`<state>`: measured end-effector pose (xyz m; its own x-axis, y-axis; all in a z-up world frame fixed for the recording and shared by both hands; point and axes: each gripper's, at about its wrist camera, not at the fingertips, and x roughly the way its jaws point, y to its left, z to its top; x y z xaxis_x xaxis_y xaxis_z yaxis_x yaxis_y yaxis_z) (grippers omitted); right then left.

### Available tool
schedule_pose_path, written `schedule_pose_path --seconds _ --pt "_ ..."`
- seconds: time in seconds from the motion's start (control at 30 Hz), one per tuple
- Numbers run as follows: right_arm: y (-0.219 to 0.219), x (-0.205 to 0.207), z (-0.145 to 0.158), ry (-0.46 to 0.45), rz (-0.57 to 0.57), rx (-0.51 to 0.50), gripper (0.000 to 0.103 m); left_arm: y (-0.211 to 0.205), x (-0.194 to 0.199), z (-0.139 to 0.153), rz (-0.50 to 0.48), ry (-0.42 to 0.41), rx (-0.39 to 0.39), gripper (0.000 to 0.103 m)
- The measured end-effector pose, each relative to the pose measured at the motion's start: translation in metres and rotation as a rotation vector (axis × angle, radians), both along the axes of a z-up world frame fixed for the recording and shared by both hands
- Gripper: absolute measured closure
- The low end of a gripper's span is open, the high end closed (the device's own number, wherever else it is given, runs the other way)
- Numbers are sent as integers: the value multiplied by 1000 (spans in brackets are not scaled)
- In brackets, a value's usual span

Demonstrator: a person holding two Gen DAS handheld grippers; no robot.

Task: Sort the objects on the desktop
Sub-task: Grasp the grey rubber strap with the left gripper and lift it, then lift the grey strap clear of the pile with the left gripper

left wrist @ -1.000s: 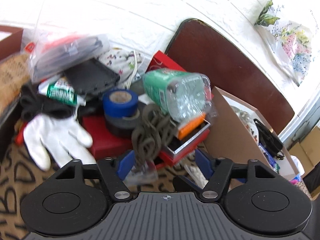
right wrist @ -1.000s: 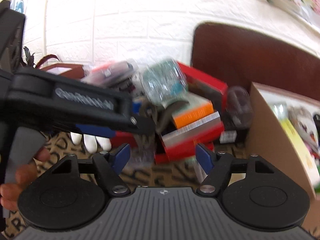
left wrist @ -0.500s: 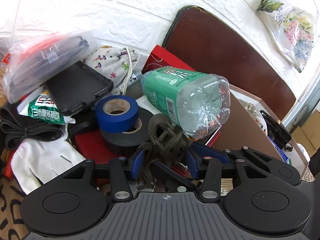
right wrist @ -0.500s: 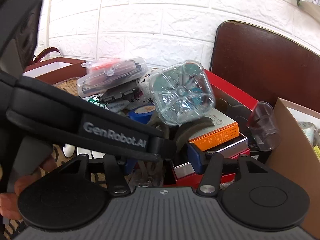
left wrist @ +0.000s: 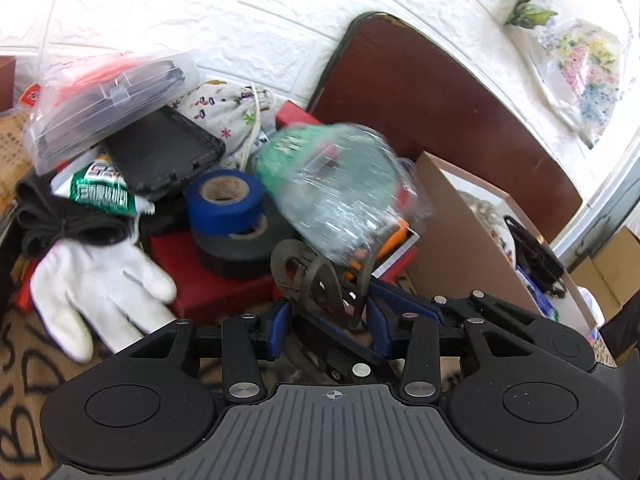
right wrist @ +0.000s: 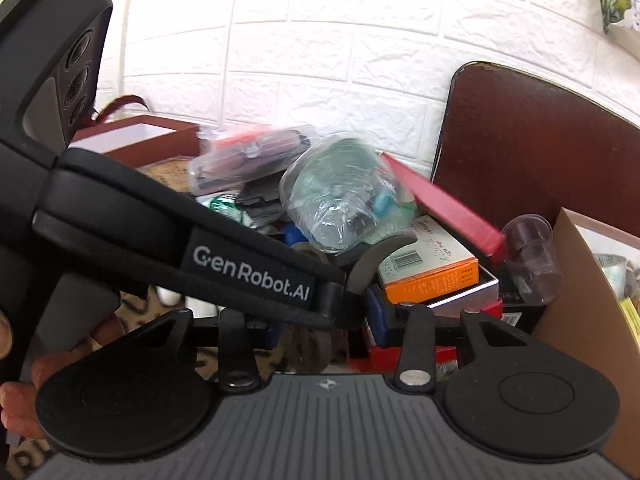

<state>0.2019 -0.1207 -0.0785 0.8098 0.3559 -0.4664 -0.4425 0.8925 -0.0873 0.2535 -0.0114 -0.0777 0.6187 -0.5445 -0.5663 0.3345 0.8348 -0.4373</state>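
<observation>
An olive webbing strap (left wrist: 316, 288) with buckles lies bunched at the front of the pile. My left gripper (left wrist: 329, 326) has its blue pads on either side of the strap; its jaws are closing and press on it. My right gripper (right wrist: 324, 320) comes in from the right, crossing the left one. Its blue fingers (left wrist: 400, 300) are also closing on the strap (right wrist: 308, 344). Its left pad is hidden behind the left gripper (right wrist: 340, 300). Just above the strap, a clear bottle (left wrist: 336, 188) with a green label is blurred.
Blue tape (left wrist: 224, 200) sits on black tape (left wrist: 240, 244) over a red box (left wrist: 208, 284). A white glove (left wrist: 100, 280) lies at the left, a cardboard box (left wrist: 460, 232) at the right. An orange-edged box (right wrist: 432, 272) and a clear cup (right wrist: 532, 252) are behind.
Both pairs of jaws have narrowed around the strap. The right gripper has come in across the left one. The bottle has shifted above the strap and is now blurred.
</observation>
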Motion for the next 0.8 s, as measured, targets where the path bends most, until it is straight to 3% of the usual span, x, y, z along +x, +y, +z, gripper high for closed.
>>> schedule_pose_path --seconds 0.17,0.5,0.67,0.77,0.8 --pt "-10 -34 5 20 8 17 55 -7 -36 5 -5 37 7 47" --pt "-44 -116 2 298 41 88 50 -22 -126 -12 -70 220 32 42" --pt "-56 -146 0 304 27 149 47 -26 -155 -10 -87 177 13 41" --pt "-60 -151 -1 306 3 175 43 -30 -161 -10 -91 168 8 34" --pt "-60 -152 -2 301 -8 177 37 -31 -162 -10 -77 159 16 25"
